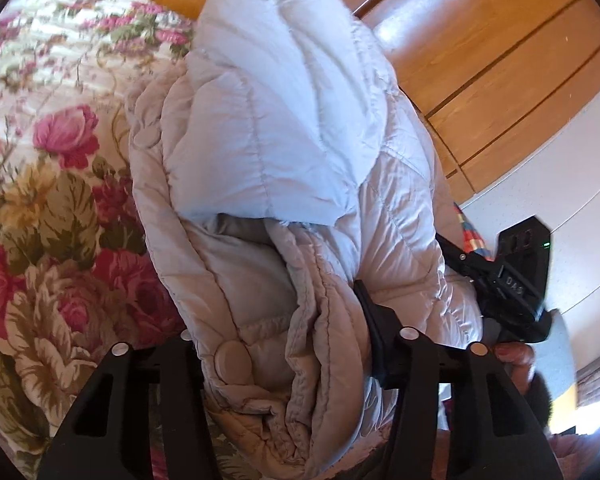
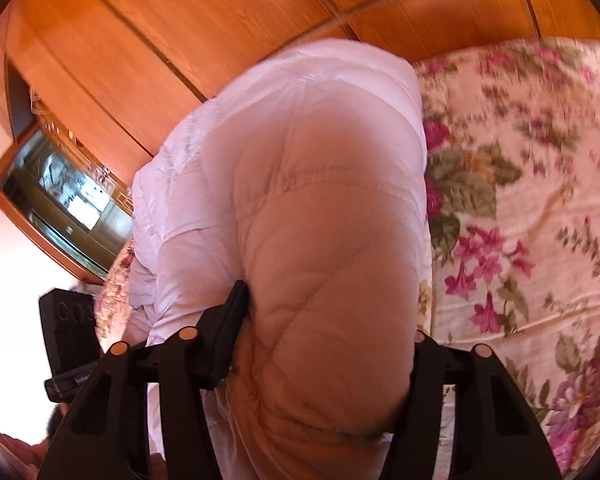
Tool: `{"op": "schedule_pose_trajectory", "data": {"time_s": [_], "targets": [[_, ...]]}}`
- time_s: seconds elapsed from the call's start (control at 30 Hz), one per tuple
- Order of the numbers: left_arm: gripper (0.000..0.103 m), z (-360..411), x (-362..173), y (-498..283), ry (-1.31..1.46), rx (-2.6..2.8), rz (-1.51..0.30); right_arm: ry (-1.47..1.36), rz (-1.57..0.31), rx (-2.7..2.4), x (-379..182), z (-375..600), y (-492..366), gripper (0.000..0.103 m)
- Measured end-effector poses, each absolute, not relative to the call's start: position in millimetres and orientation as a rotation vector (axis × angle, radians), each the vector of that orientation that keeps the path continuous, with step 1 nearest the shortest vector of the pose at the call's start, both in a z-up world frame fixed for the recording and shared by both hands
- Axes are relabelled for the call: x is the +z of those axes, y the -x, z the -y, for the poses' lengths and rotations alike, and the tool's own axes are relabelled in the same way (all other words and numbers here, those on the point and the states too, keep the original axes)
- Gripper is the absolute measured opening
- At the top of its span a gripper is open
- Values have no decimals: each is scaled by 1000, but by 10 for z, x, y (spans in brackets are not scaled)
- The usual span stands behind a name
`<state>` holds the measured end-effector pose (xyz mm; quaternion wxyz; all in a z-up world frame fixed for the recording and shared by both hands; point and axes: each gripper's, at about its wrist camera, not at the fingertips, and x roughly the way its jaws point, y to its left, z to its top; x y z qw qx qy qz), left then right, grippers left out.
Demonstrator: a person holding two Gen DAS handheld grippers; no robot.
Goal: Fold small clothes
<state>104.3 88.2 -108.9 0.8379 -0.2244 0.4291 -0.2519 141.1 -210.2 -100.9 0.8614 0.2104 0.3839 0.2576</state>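
A pale quilted puffer jacket [image 1: 284,152] is bunched in thick folds and fills the middle of both views. My left gripper [image 1: 284,344] is shut on its folded edge, with a snap button near the left finger. The jacket also shows in the right wrist view [image 2: 300,208], where my right gripper [image 2: 324,340] is shut on another thick fold of it. The jacket hangs lifted above a floral bedspread [image 1: 48,208]. The right gripper's black body [image 1: 508,280] shows at the right of the left wrist view. Both grippers' fingertips are partly hidden by padding.
The floral bedspread [image 2: 520,200] covers the bed under the jacket. A wooden wardrobe [image 1: 480,60] stands behind, also in the right wrist view [image 2: 180,40]. A framed mirror or glass panel [image 2: 60,192] is at the left. A white wall [image 1: 572,200] is at the right.
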Motion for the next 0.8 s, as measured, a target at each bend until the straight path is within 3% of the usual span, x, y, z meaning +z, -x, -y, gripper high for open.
{"op": "schedule_pose_trajectory", "data": {"time_s": [0.33,0.8], "targets": [[34,-725,-801,-1200,431,-563,-815,-116,-552,483,-522,1792,-1224,44],[33,-528,-409,-2156,313,-509,-666,118,-246,457,-376,1784,-2087,42]]}}
